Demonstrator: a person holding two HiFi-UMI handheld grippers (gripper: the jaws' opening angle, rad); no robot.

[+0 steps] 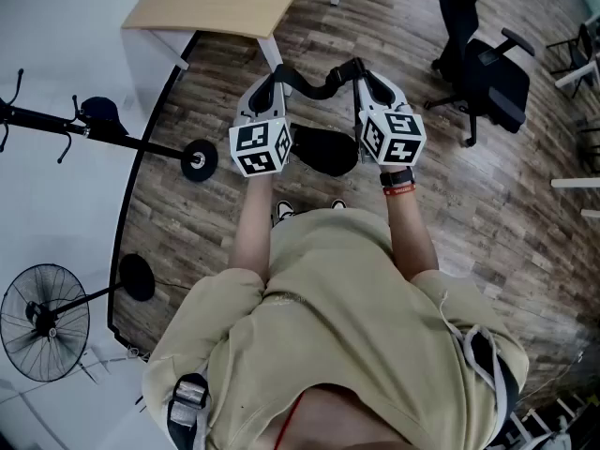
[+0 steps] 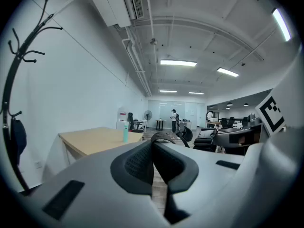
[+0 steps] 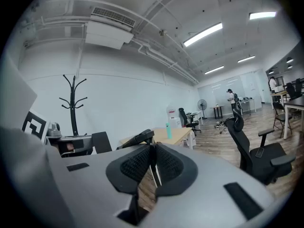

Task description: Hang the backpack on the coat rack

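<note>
The black backpack hangs in front of me, held by its top strap, which runs between my two grippers. My left gripper is shut on the strap's left end, my right gripper on its right end. In the left gripper view the jaws meet around a dark strap loop. The right gripper view shows the same strap leaving the shut jaws. The black coat rack stands to my left by the white wall, its hooks high up; it also shows as a coat rack farther off.
A dark item hangs on the rack. A wooden table stands ahead, a floor fan behind to the left, a black office chair and a standing person to the right. The floor is wood planks.
</note>
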